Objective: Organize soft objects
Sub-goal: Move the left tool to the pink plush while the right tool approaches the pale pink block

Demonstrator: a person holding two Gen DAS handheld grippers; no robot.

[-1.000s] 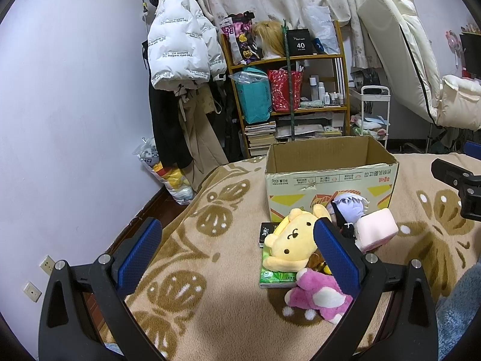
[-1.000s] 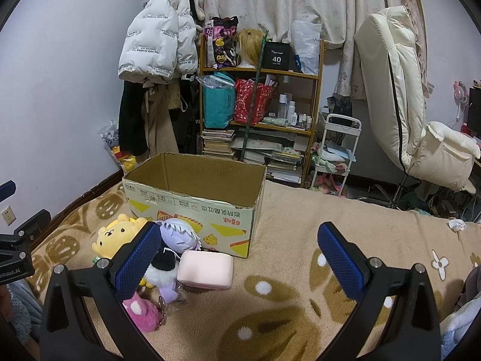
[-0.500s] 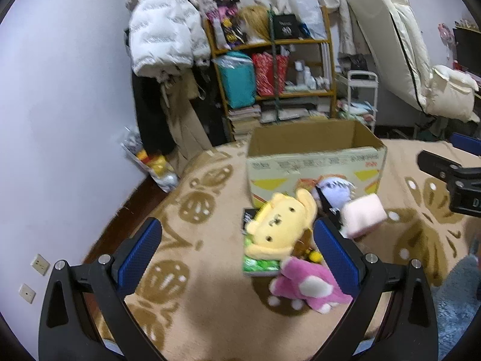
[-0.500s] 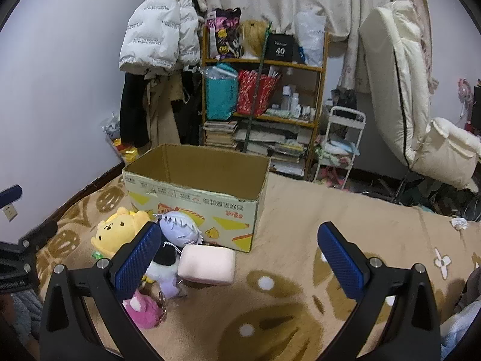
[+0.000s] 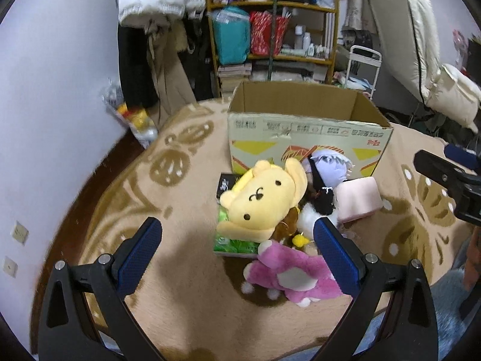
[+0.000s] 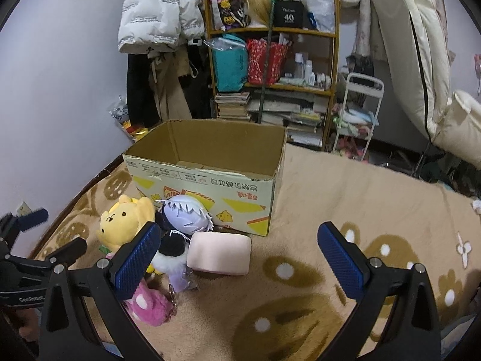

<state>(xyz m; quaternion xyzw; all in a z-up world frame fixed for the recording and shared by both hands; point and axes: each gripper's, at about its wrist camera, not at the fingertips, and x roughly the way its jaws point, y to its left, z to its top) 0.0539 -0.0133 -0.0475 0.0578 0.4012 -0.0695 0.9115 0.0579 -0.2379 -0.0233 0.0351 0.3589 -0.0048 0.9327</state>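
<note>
Hovering left tongs [image 5: 237, 251] spread above yellow plush [image 5: 264, 201], right tongs [image 6: 240, 258] spread

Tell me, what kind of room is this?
Probably a lived-in bedroom or spare room at home: a puffy white coat hangs on the wall, a wooden shelf is crammed with bags and books, and plush toys lie on a patterned blanket.

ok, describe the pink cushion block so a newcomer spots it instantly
Find the open cardboard box on the tan blanket. In front of it lies a toy pile; the pink cushion block sits at its right edge. It is the only plain, rounded rectangular one, with no face.
</note>
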